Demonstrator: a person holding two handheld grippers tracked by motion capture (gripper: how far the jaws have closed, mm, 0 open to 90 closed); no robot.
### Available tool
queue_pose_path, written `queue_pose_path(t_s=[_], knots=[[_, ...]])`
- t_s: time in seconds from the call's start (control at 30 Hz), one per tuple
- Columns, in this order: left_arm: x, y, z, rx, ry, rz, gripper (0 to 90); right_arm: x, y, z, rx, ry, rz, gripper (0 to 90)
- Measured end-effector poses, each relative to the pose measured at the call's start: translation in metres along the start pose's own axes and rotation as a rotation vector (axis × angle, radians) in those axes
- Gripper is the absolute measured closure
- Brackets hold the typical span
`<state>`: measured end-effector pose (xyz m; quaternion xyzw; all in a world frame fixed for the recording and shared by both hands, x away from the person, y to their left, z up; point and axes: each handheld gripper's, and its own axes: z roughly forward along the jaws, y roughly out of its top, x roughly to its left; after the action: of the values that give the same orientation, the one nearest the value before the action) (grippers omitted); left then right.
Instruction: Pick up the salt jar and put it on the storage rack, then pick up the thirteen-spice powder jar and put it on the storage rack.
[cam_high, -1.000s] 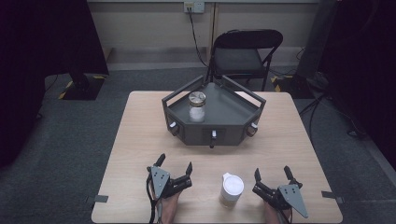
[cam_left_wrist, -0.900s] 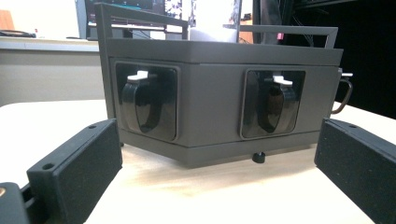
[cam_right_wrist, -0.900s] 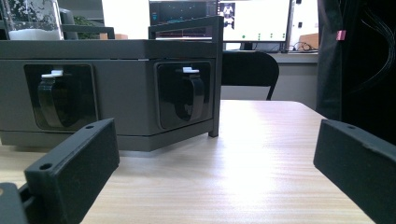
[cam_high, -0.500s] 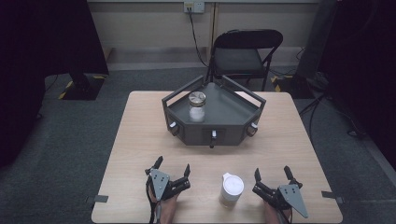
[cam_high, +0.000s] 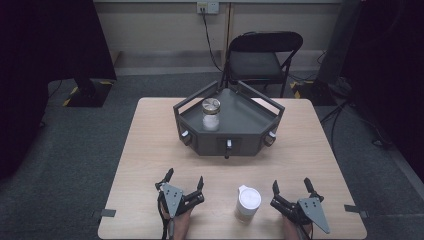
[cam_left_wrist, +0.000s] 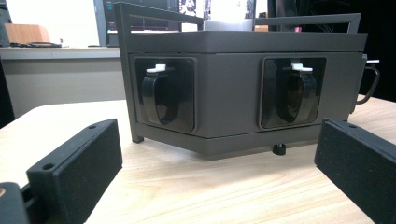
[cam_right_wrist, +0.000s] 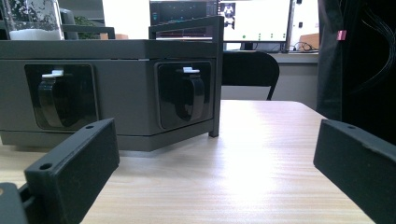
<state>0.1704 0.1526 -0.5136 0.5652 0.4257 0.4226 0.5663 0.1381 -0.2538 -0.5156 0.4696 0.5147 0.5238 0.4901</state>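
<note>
**Grippers settling beside white cup**

Shifting the left gripper (cam_high: 185, 176) only slightly from a second ago, jaws spread wide and gripping nothing. Keeping the right gripper (cam_high: 291, 184) parked as before, equally wide and empty. Leaving the white round lidded plastic cup (cam_high: 248, 202) upright and untouched between both grippers, nearer the right. Judging this as lining up, not yet reaching. Facing the dark grey six-sided railed tray (cam_high: 235, 145) mid-table, with the gold-lidded glass jar (cam_high: 211, 114) standing inside. Enjoying bare light wooden table (cam_high: 150, 150) ahead of both grippers. Minding the near table edge close behind the hands, and the tray's front wall farther on.
</note>
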Motion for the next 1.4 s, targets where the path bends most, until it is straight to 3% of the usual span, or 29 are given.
queue_pose_path(t_s=[0.8,0.87,0.93,1.07,1.17,1.33,1.4], knots=[[0.001,-0.003,-0.002,-0.017,-0.003,-0.001,0.2,0.001,0.000,0.001,0.002,-0.003,0.002,0.0],[0.001,-0.003,-0.002,-0.018,-0.002,-0.001,0.1,-0.006,0.001,0.000,0.004,0.035,0.016,0.0],[0.001,-0.003,-0.002,-0.018,-0.002,-0.001,0.2,-0.009,0.004,0.000,0.020,0.051,0.042,0.0],[0.001,-0.003,-0.002,-0.018,-0.003,-0.001,0.2,-0.009,0.013,-0.003,0.026,0.069,0.051,0.0],[0.001,-0.003,-0.002,-0.019,-0.003,-0.002,0.1,-0.012,0.031,-0.008,0.020,0.121,0.093,0.0],[0.001,-0.003,-0.002,-0.020,-0.007,-0.002,0.2,-0.001,0.060,-0.018,-0.046,0.186,0.067,0.0],[0.001,-0.004,-0.002,-0.021,-0.005,-0.002,0.1,-0.001,0.065,-0.019,-0.067,0.243,0.081,0.0]])
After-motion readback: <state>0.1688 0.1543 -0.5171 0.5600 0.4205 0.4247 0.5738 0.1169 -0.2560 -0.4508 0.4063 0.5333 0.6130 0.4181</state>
